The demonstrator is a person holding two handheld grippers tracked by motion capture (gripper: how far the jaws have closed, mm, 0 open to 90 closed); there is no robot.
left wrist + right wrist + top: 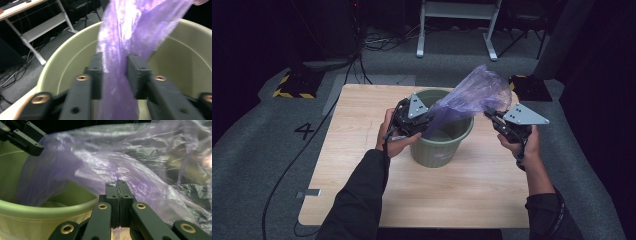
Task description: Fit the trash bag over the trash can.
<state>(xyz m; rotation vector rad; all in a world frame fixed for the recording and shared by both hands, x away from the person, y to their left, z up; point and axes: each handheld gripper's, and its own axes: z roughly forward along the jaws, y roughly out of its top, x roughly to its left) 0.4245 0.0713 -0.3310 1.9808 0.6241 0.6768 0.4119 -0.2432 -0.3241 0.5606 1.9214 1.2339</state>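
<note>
A green plastic bin (pixel 439 150) stands upright in the middle of the wooden table (pixel 362 110). A thin purple bag (pixel 472 92) stretches from inside the bin up and to the right. My left gripper (pixel 424 122) hangs over the bin's left rim; in the left gripper view (pixel 115 62) its jaws stand apart with a bunched strip of the bag (pixel 117 37) running loosely between them. To the right of the bin, my right gripper (pixel 488 114) is shut on the bag's film (pixel 130 165), jaws pressed together (pixel 116 185). The bin's rim (pixel 50 207) lies to its left.
Grey carpet surrounds the table, with a "4" marked on it (pixel 304 131) and a cable (pixel 287 170) trailing at the left. A white metal frame (pixel 457 30) stands behind the table. Yellow-and-black striped bases (pixel 292 85) sit at the far corners.
</note>
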